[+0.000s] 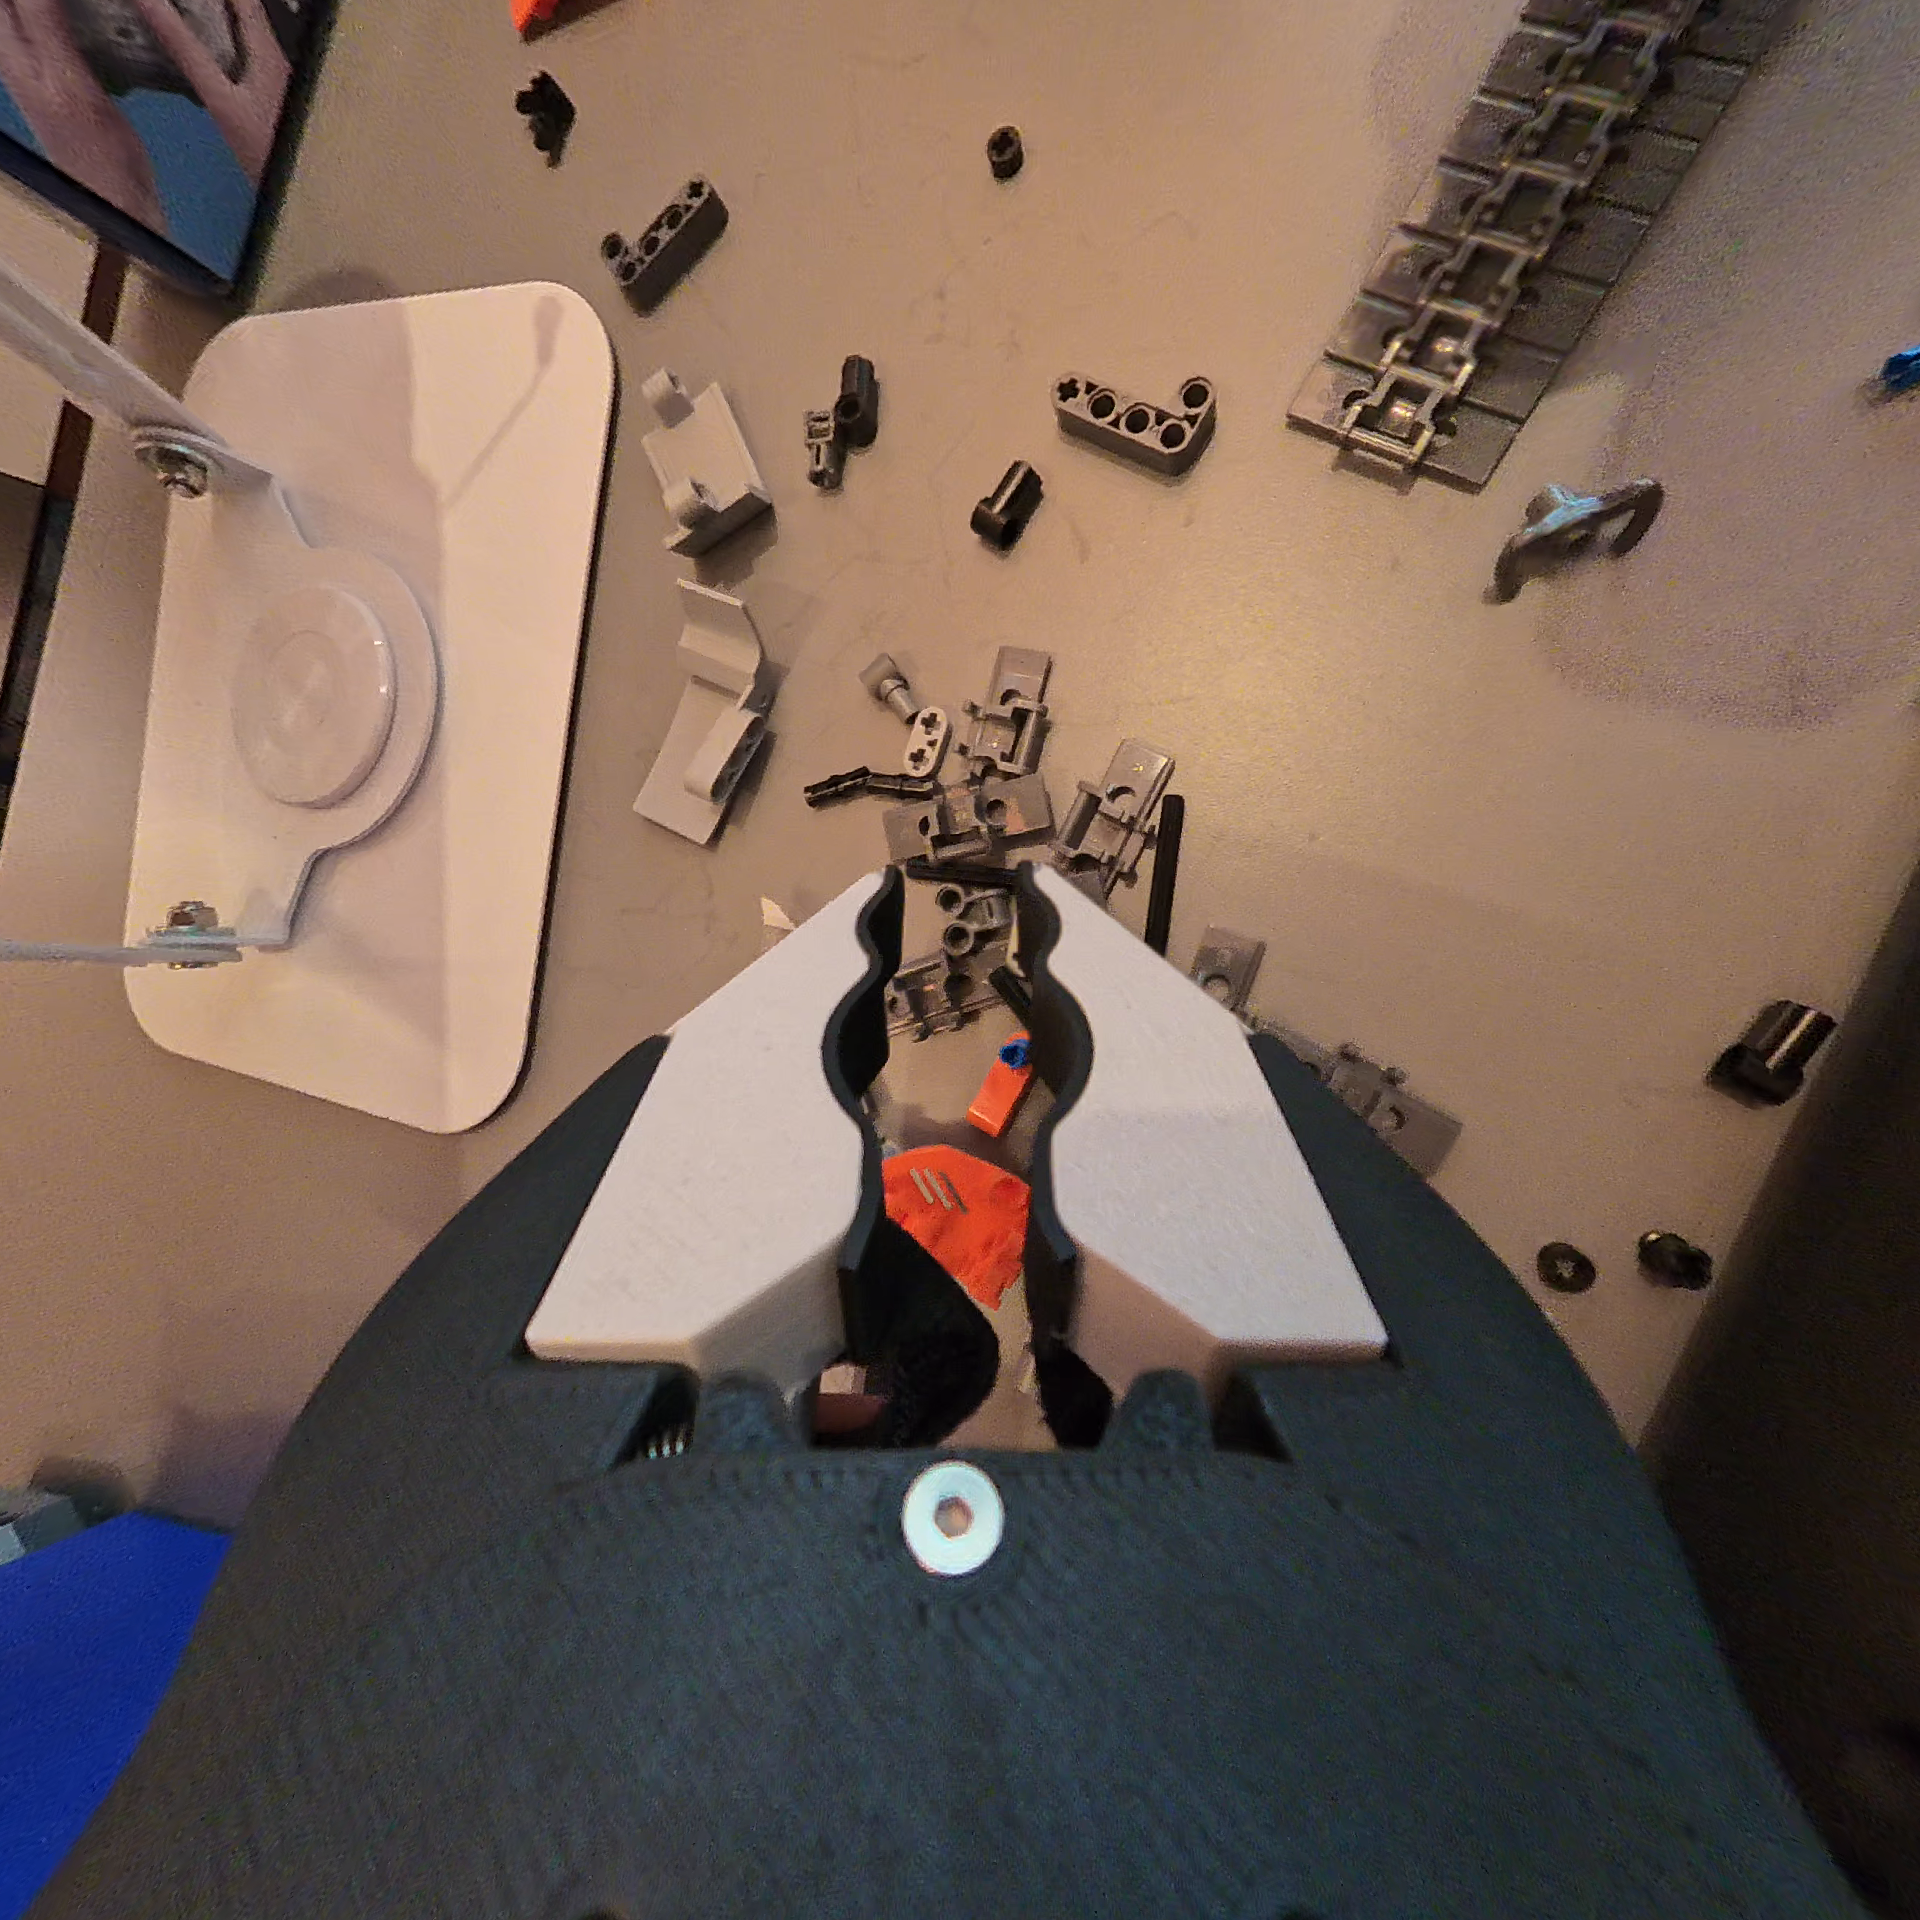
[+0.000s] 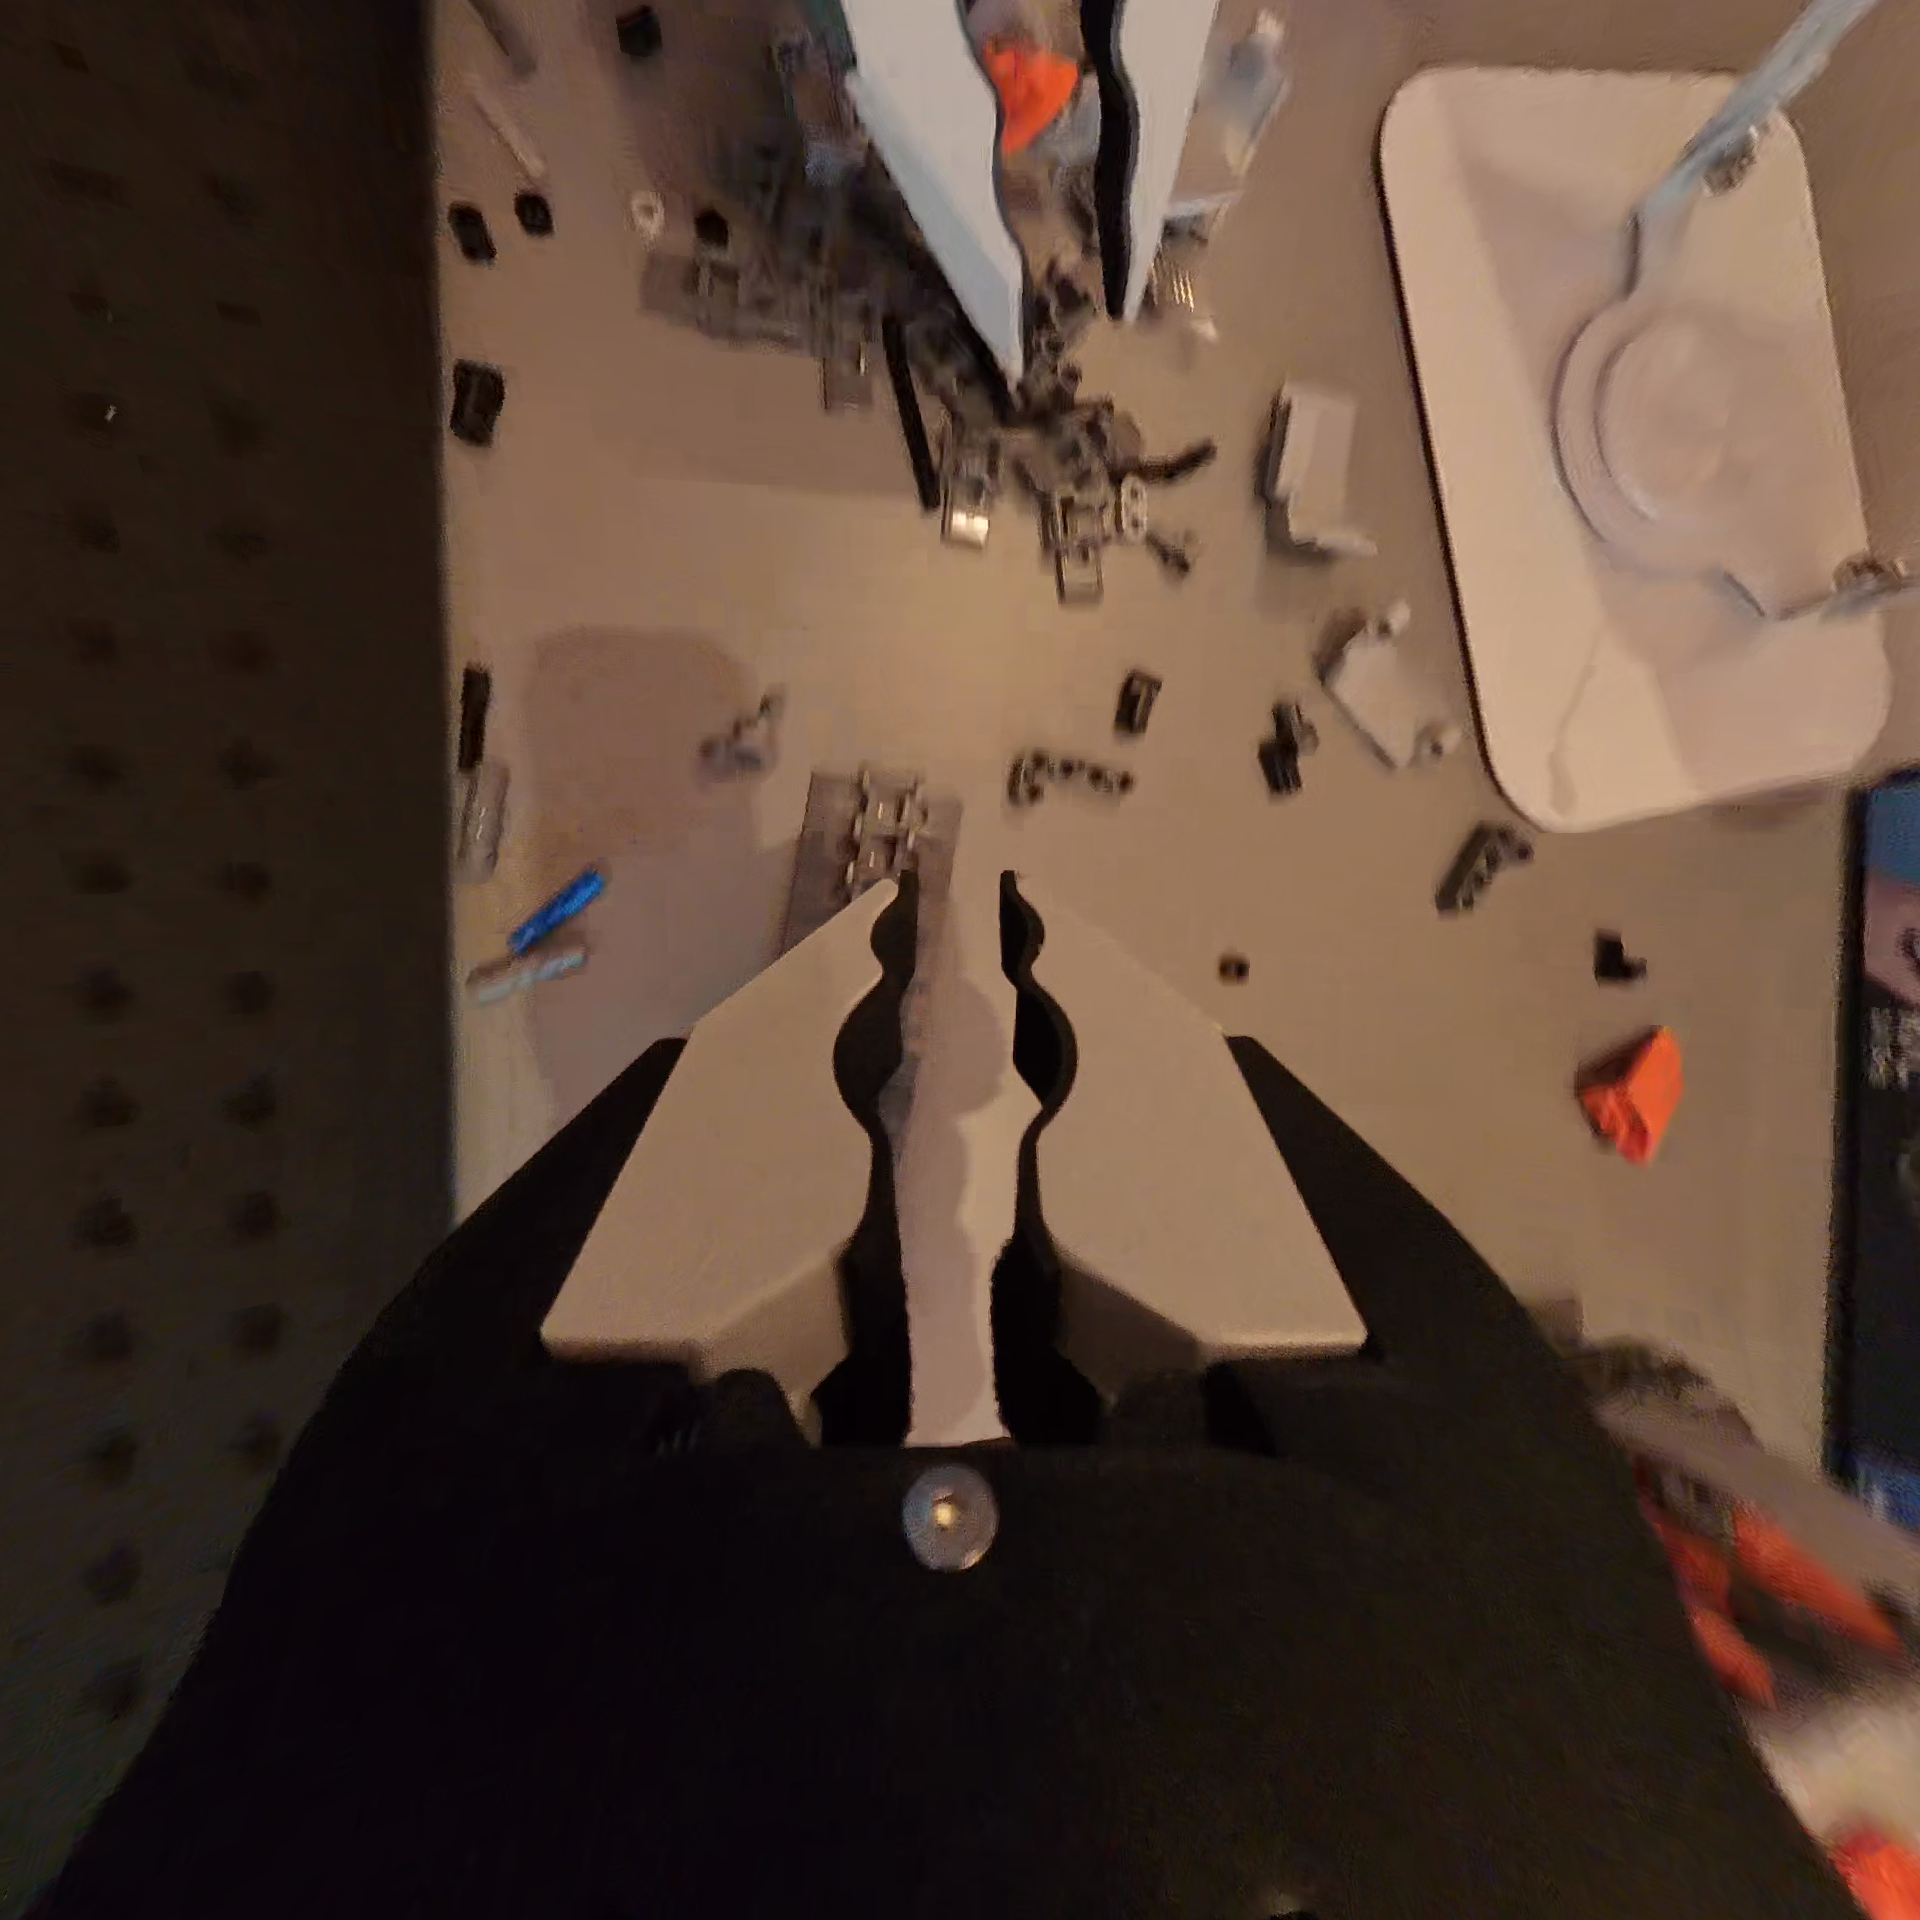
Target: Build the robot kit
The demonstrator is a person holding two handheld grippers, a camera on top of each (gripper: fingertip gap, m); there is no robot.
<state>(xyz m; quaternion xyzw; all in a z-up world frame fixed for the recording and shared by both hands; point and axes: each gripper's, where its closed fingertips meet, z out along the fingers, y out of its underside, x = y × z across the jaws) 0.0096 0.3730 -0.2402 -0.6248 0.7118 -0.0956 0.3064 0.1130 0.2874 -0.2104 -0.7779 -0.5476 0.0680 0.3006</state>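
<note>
My left gripper is open with a narrow gap and holds nothing. It hovers low over a heap of small grey and black building pieces. An orange curved piece and a small orange brick lie on the table under its fingers. My right gripper is also open by a narrow gap and empty, with its tips just over the near end of a grey track strip. The right wrist view is blurred. It shows the left gripper at the top, over the same heap.
A white plate with a clear round disc lies left of the heap; it also shows in the right wrist view. A long track strip, a grey L-beam and black pins lie scattered. A dark perforated board, another orange piece and a blue pin are also there. My right fingertips sit around 15 cm from my left ones. My left gripper is the nearer one to the small orange brick: about 5 cm, against 20 cm.
</note>
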